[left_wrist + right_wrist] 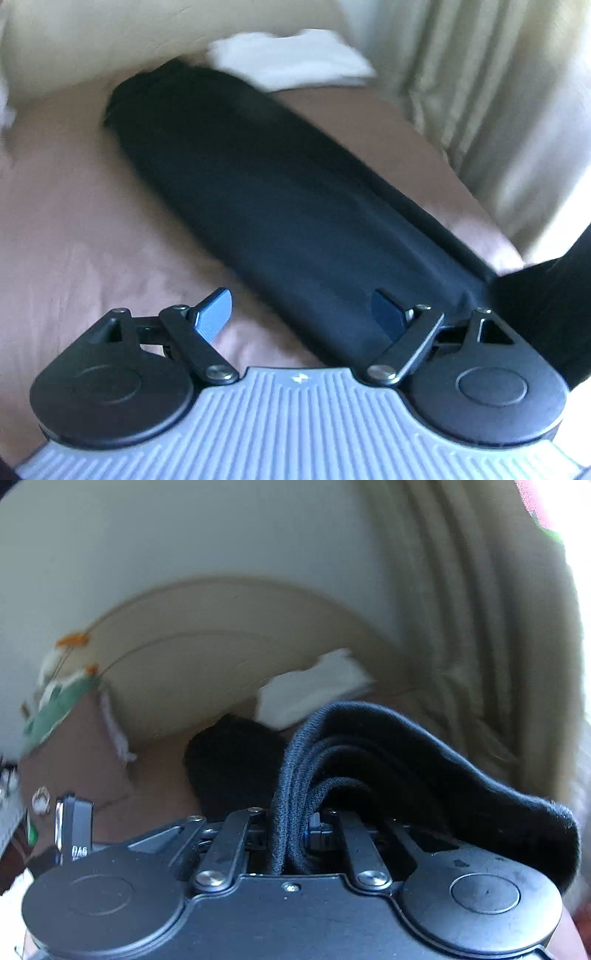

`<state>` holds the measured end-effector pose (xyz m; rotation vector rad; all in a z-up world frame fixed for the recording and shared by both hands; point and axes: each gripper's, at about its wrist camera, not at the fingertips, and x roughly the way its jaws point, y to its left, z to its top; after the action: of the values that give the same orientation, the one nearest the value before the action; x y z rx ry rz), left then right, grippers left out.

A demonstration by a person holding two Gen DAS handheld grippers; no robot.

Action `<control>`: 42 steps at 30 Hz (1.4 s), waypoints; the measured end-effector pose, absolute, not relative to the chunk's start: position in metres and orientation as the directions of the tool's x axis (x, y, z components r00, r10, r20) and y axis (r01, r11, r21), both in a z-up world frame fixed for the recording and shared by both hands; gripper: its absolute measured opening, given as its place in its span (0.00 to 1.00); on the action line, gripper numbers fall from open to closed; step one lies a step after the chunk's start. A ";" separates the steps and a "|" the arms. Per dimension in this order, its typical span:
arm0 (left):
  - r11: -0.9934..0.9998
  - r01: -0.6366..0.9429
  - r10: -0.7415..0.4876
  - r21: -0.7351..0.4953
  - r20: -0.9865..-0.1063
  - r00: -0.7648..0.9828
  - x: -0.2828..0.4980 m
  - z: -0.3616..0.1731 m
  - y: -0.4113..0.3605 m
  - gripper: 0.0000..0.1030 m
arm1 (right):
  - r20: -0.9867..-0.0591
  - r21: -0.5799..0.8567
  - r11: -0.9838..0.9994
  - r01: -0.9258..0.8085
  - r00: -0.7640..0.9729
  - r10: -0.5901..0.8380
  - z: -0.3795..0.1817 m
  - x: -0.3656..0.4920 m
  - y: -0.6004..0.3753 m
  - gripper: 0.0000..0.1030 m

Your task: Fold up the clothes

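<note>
The black garment lies as a long narrow band across the pinkish-brown bed sheet, from the upper left of the left wrist view down to the lower right. There one end of it rises off the sheet. In the right wrist view this end shows as several stacked layers with corded edges. The right gripper is clamped on these layers at the lower middle of the frame, and the loose part hangs over its right side.

The left gripper stands with its jaws wide apart and nothing between them; one blue fingertip is over the sheet, the other over the cloth.

I judge the cloth soft, light and limp. It will sag wherever it is not supported, and the layers may slide apart. A good hold is at the thick hemmed edge, with all layers together.

I count one black garment, one folded white cloth near the headboard, and two grippers
</note>
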<state>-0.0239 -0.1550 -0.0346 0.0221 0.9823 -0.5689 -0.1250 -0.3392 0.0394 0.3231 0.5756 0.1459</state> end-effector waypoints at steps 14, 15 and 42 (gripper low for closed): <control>0.890 0.106 -0.436 -0.444 -0.759 0.483 0.021 -0.095 -0.062 0.81 | -0.658 0.484 0.867 -0.119 0.604 0.450 -0.073 0.042 -0.250 0.32; 0.871 0.083 -0.460 -0.485 -0.743 0.487 0.022 -0.099 -0.060 0.81 | -0.651 0.492 0.862 -0.122 0.606 0.457 -0.073 0.038 -0.254 0.32; 0.784 0.190 -0.619 -0.591 -0.717 0.322 0.051 -0.160 -0.124 1.00 | -0.794 0.177 0.944 -0.280 0.526 0.305 -0.089 0.045 -0.278 0.55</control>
<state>0.0506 -0.1244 -0.1603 -0.4415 1.1264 -0.5541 0.0452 -0.2779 -0.0889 0.0284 0.9547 0.3494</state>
